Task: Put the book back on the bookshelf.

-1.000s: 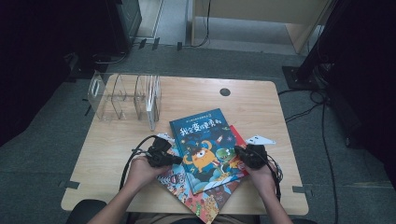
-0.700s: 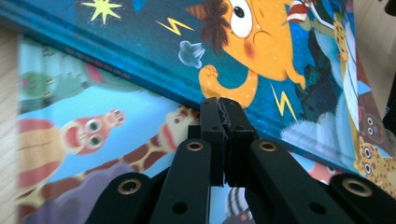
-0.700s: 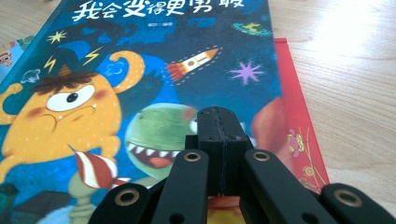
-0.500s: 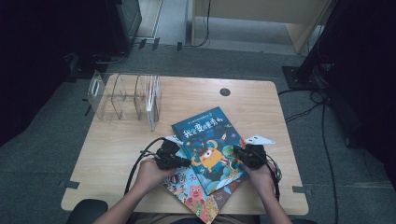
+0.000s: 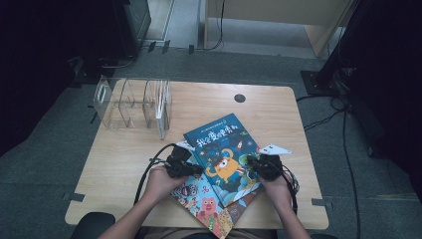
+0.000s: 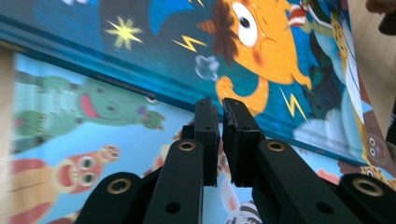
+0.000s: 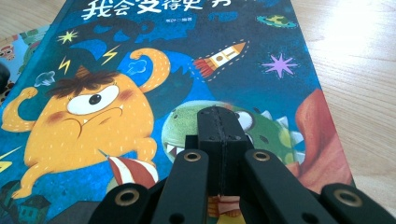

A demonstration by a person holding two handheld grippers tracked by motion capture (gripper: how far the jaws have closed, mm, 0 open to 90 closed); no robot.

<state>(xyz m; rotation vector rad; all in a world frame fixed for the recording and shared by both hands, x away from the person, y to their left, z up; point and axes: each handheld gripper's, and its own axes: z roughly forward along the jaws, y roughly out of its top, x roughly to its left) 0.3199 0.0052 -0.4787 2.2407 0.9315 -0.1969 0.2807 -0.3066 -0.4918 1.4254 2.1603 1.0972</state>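
so your left tongs [image 5: 195,170] sit at the left edge of the dark blue book [image 5: 225,157], near the middle of the worktop [image 5: 278,114]. in the left gripper view their jaws stand a narrow slit apart, having just been opening a touch, with nothing between them; the tips [image 6: 219,116] point at the blue book's [image 6: 261,56] edge where it overlaps the light blue book [image 6: 70,140] under it. your right tongs [image 5: 255,168] are on the right side of the same blue book, jaws pressed fully together with nothing pinched, tips [image 7: 219,123] resting over the green dinosaur on the cover [image 7: 154,93]; whether they actually touch the cover you cannot tell.

the dark blue book lies flat, tilted, on top of the stack, orange one-eyed monster facing up, a rocket and a purple star by its far right part. the light blue book [image 5: 201,199] pokes out from under it toward the near left, reaching the near edge of the worktop. a red-edged cover [image 7: 322,140] shows under the blue book's right side in the right gripper view.

a clear acrylic rack [image 5: 134,104] stands at the far left of the worktop, well apart from the books. a dark round hole [image 5: 240,98] sits at the far side. both your hands, left [image 5: 161,181] and right [image 5: 276,186], come in from the near edge.
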